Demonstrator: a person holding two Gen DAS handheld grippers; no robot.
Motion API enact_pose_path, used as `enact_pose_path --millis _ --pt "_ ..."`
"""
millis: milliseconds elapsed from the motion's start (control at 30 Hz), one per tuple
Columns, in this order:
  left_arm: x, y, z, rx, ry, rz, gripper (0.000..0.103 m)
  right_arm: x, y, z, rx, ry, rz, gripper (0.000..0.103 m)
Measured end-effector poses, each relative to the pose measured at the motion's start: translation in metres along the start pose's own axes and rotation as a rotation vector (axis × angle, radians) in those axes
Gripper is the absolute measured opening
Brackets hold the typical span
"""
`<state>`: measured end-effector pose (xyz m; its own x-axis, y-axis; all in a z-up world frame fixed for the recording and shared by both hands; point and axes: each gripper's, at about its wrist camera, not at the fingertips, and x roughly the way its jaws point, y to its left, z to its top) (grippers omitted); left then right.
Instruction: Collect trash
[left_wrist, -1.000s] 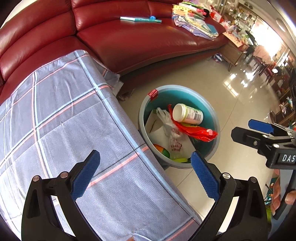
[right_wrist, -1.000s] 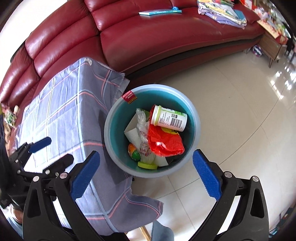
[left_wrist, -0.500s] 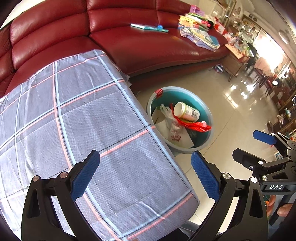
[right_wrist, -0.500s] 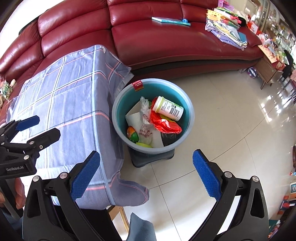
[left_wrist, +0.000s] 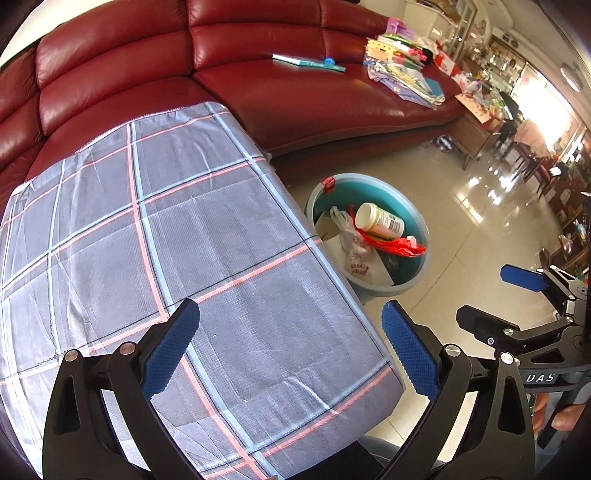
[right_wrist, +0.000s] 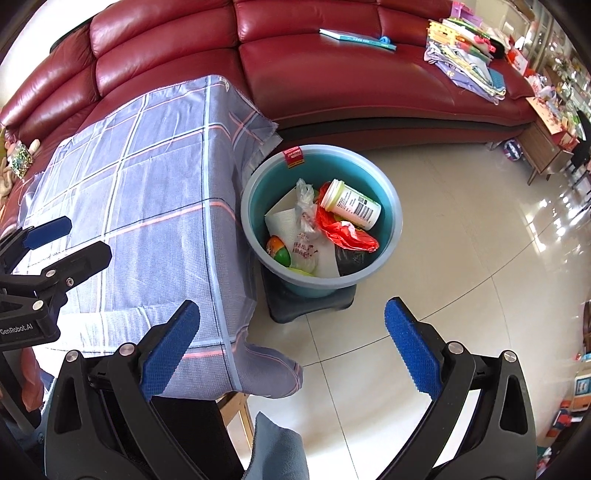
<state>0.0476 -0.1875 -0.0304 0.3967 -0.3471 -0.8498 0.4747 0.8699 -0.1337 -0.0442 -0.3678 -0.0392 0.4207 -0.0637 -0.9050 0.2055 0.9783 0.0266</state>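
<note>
A teal trash bin (right_wrist: 388, 206) (left_wrist: 421, 266) stands on the tiled floor beside the cloth-covered table. Inside lie a white bottle with a green label (right_wrist: 351, 203) (left_wrist: 380, 221), a red plastic bag (right_wrist: 347, 232) (left_wrist: 399, 245), a clear plastic bag (right_wrist: 306, 214), white paper (right_wrist: 284, 225) and a green-and-orange ball (right_wrist: 279, 251). My left gripper (left_wrist: 290, 347) is open and empty above the table's near part. Held well back from the bin, my right gripper (right_wrist: 291, 347) is open over the floor with nothing between its fingers.
A grey plaid cloth (left_wrist: 147, 229) (right_wrist: 147, 192) covers the table, which shows no items. A red leather sofa (right_wrist: 332, 74) curves behind, with a book (right_wrist: 356, 38) and a stack of papers and cloth (right_wrist: 465, 62). Furniture (left_wrist: 480, 133) crowds the far right.
Both grippers have pulled up and back from the bin, so it looks smaller and more of the table and floor shows. Both stay open and empty.
</note>
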Motion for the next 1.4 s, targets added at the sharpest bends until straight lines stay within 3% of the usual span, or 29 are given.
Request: enact_pose_path --millis 1400 --pt "0.005 -0.012 -0.001 0.065 0.0 0.075 0.099 0.014 -0.011 0.005 0.024 0.027 -0.011 0.096"
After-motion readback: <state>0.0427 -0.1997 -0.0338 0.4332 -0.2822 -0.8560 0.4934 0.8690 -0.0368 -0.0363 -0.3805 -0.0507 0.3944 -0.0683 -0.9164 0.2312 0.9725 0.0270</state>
